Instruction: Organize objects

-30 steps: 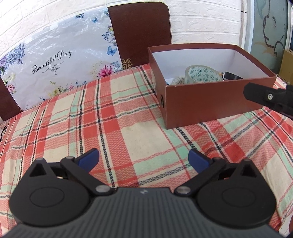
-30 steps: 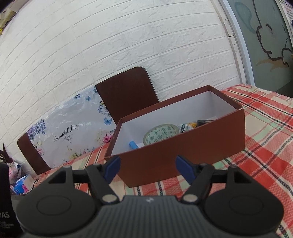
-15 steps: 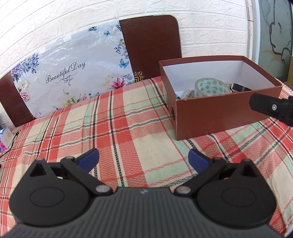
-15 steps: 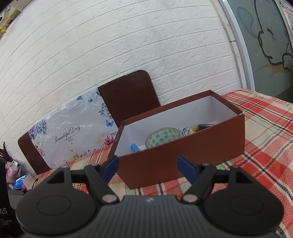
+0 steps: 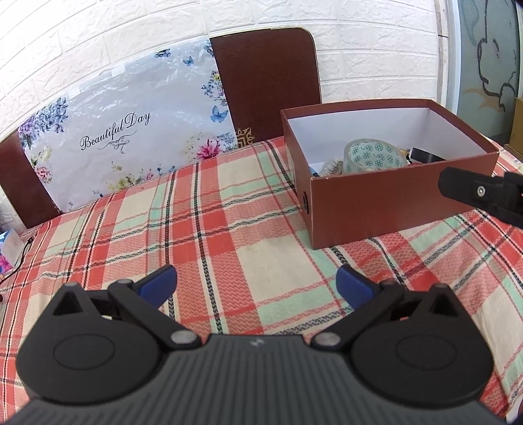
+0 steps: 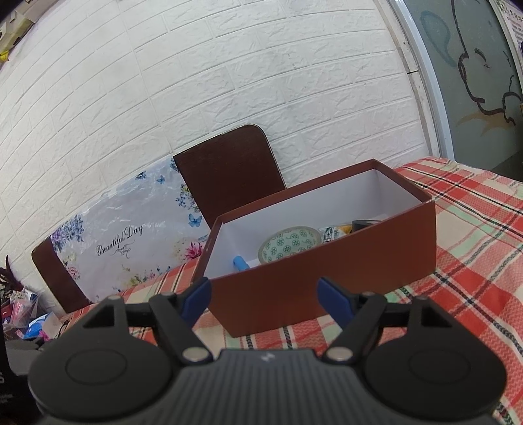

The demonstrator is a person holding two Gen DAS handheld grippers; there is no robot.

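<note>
Your left gripper (image 5: 256, 283) is held above the plaid tablecloth (image 5: 202, 229) with its 2 blue-tipped fingers spread wide apart and nothing between them. Only bare cloth lies ahead of the fingertips.

The brown box (image 5: 385, 199) stands on the cloth ahead of the left gripper and to its right, well apart from it. The box is open at the top, with a white interior. Inside it you can see:
- 1 round piece with a green floral pattern (image 5: 372, 157), lying near the middle of the box.
- 1 black object (image 5: 426, 154) to the right of the patterned piece; its type cannot be determined.
- 1 bristly, brush-like item (image 5: 331, 168) at the near left corner, mostly hidden by the box wall.

Your right gripper (image 6: 263, 296) also has its 2 fingers spread apart and holds nothing. The brown box (image 6: 327, 278) sits directly ahead of it, its near wall just beyond the fingertips. In the right wrist view, a blue item (image 6: 240, 262) shows inside the box to the left of the patterned piece (image 6: 289, 243), and a printed packet (image 6: 335, 232) lies to the right of it.

In the left wrist view, part of the right gripper (image 5: 480, 193) enters from the right edge, in front of the near wall of the box.

Behind the table, 1 dark brown chair back (image 5: 268, 85) and 1 floral bag marked "Beautiful Day" (image 5: 124, 130) stand against the white brick wall (image 5: 163, 26).
</note>
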